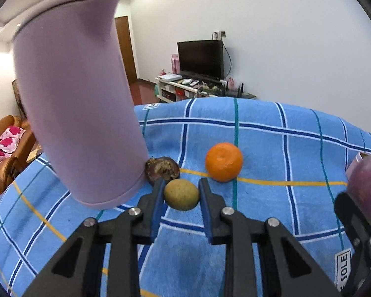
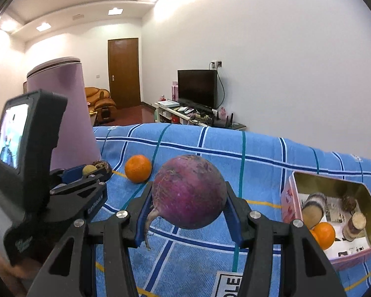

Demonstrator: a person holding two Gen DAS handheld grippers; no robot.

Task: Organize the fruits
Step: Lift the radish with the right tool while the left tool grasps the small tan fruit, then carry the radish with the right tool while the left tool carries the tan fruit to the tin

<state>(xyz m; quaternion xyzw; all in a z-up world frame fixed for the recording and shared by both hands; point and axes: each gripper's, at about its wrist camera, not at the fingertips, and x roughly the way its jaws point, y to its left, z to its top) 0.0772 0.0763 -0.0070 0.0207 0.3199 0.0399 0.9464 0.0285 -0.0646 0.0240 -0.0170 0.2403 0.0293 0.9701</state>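
A living room with white walls, a brown door and a dark television [image 2: 197, 87] on a low stand lies behind a table covered in a blue checked cloth [image 1: 272, 136]. Toward the table's left edge stands a tall lilac cylindrical container [image 1: 74, 109], upright on the cloth. At its base, touching it, sits a dark, wrinkled purple fruit [image 1: 163, 169] with a broken, crumbly top. Just in front of that lies a small yellow-green fruit [image 1: 181, 194], and the left gripper [image 1: 181, 195] has a finger on each side of it; the pads look close against the fruit, but I cannot tell whether they press on it. An orange mandarin [image 1: 223, 162] rests on the cloth just beyond and to the right of the green fruit, apart from it.

The right gripper [image 2: 189, 195] is clamped on a large round purple radish [image 2: 189, 191], its thin root hanging down at the left, held above the cloth. Near the table's right edge sits an open pink tin box [image 2: 288, 195] holding another mandarin [image 2: 324, 232] and several small brownish items I cannot identify.
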